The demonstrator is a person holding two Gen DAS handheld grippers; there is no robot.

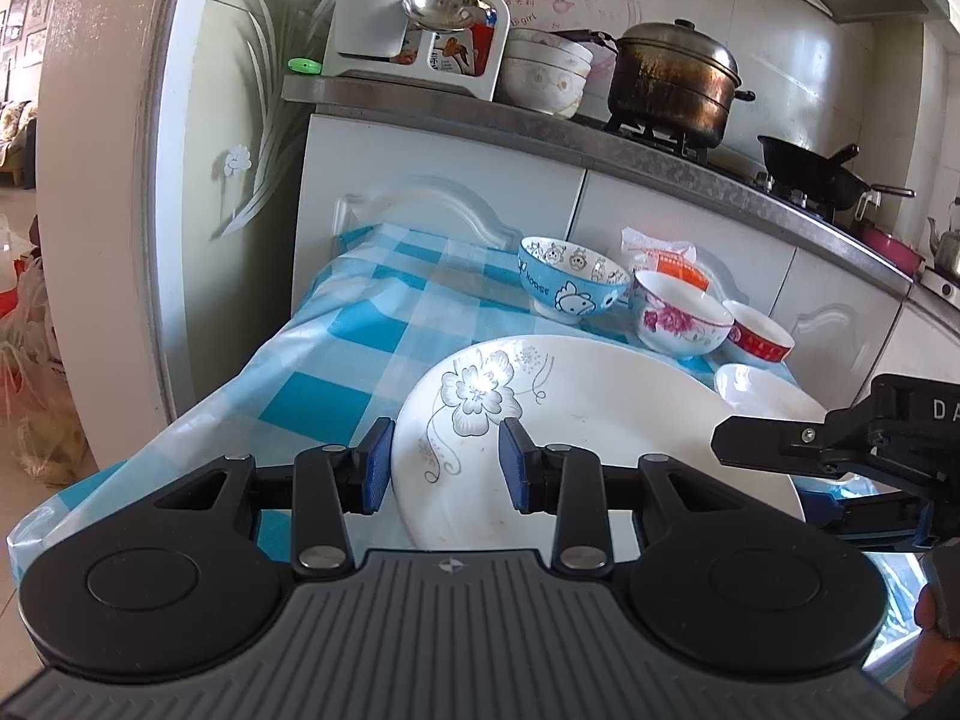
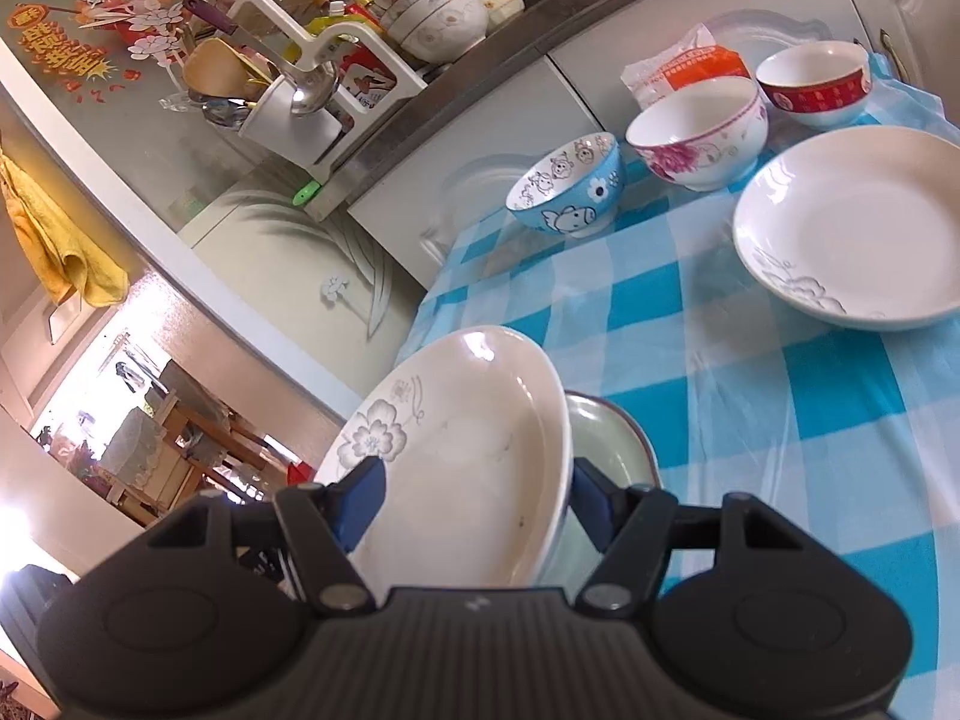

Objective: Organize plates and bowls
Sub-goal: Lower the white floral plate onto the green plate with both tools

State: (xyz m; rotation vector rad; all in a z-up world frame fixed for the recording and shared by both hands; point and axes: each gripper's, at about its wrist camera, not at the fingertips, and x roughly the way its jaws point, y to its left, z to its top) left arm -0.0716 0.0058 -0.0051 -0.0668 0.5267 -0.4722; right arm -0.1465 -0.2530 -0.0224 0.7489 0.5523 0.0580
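1. My right gripper (image 2: 474, 492) grips the flowered plate (image 2: 456, 450) by its near rim: one blue pad lies on the plate's upper face and the other sits under it
2. In the right wrist view the plate stands clear of the blue checked cloth (image 2: 750, 420), and its far edge reaches past the table's left side
3. Just behind the plate's underside shows a second dish (image 2: 618, 438), pale green inside with a dark rim; I cannot tell whether it touches the plate or the lower pad
4. My left gripper (image 1: 447, 456) has its jaws partly apart and clamps nothing; the plate's left rim shows in the gap between the pads, beyond them
5. From the left wrist view my right tool comes in from the right, one finger above the plate's rim and one below it
6. Three bowls stand upright in a row along the back of the table, near the cabinet doors: the blue cartoon bowl (image 2: 567, 189), the pink-flowered bowl (image 2: 699, 132) just beside it, and the red-banded bowl (image 2: 813, 84) at the far end
7. Another white plate (image 2: 852, 228) lies flat on the cloth in front of the pink-flowered and red-banded bowls, well apart from the one I hold
8. An orange and white packet (image 2: 690, 69) lies behind the pink-flowered bowl
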